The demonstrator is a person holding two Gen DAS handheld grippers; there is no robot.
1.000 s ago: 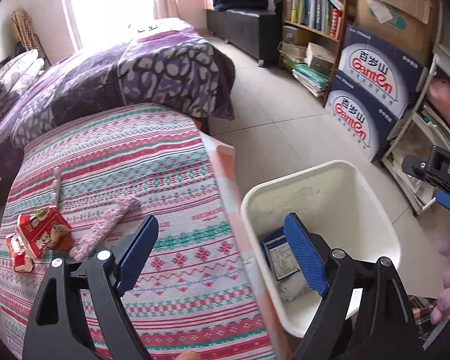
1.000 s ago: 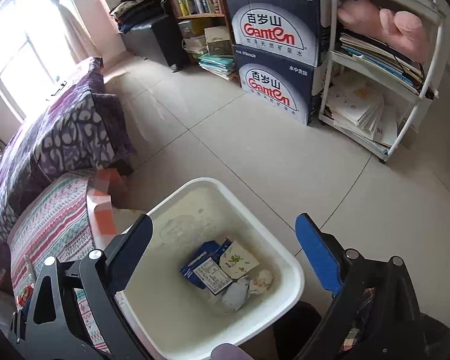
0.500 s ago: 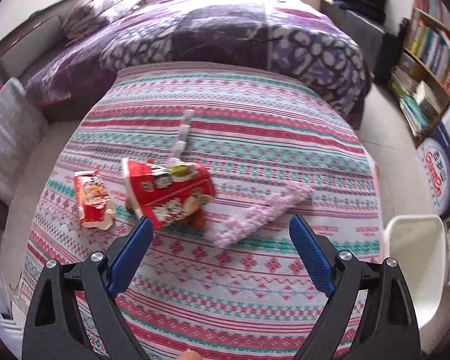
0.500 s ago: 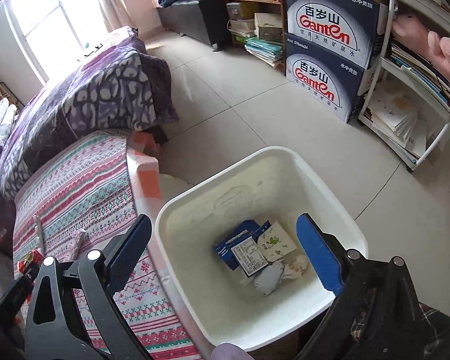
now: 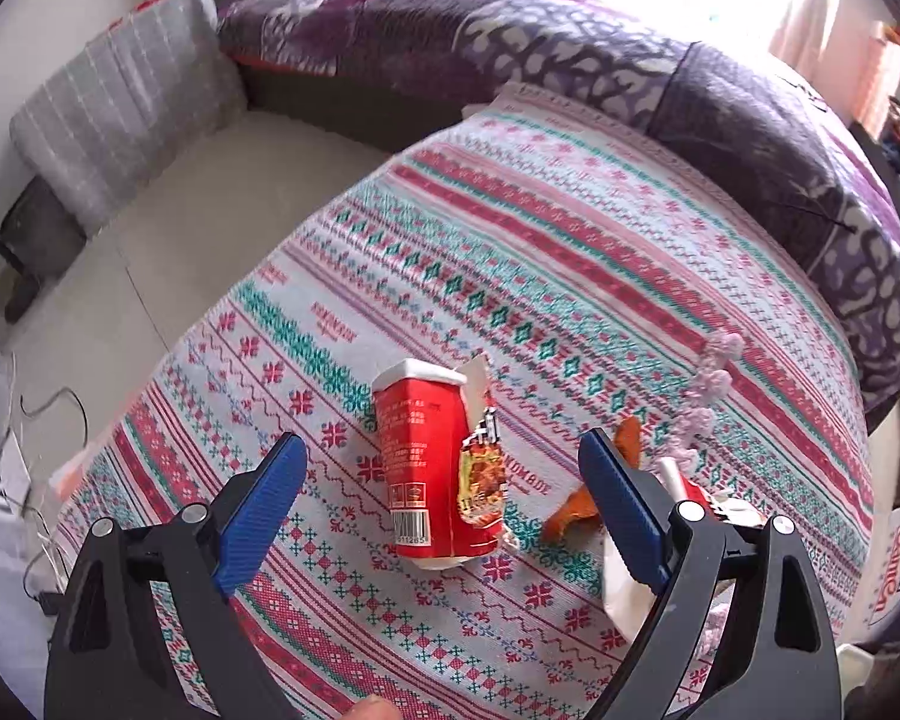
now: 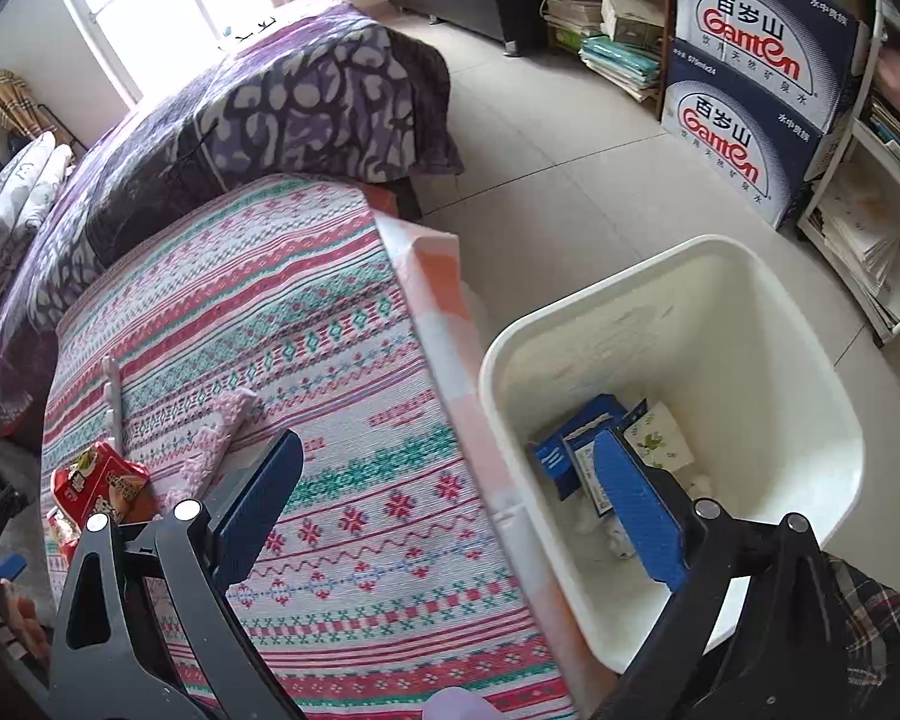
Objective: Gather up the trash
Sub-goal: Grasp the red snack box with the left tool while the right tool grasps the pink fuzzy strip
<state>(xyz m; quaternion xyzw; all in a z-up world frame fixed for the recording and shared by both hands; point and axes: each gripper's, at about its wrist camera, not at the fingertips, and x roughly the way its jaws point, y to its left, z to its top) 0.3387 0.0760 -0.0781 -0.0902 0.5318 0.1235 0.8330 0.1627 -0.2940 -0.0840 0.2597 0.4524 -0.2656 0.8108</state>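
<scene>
The left gripper (image 5: 444,471) is wide open w/ nothing in it. It hangs over the striped cloth (image 5: 570,276), and a torn red carton (image 5: 429,468) lies flat right between its blue pads (image 5: 264,504) — not touching them, lots of room on both sides. Just past the right pad sits an orange scrap (image 5: 576,510), and next to that a second red-and-white pack (image 5: 714,501), mostly hidden behind the finger, so I can't tell what it is. A pink knitted strip (image 5: 705,402) lies near it, farther up the cloth. The cloth ends on the left at bare floor, w/ a grey cushion (image 5: 120,96) beyond; a purple blanket (image 5: 750,102) takes over at the far end.

The right gripper (image 6: 444,489) is wide open too, and empty. Its left pad is over the cloth, its right pad over the white bin (image 6: 768,324), which stands on the floor tight against the cloth's edge. Inside the bin — a blue box (image 6: 561,456), a pale pack w/ green print (image 6: 660,429) and some crumpled white bits, partly covered by the pad. From this side the red trash (image 6: 99,480) is at the far left, cut off by the gripper's frame. Open tile floor runs past the bin to the water boxes (image 6: 744,84) and shelves.
</scene>
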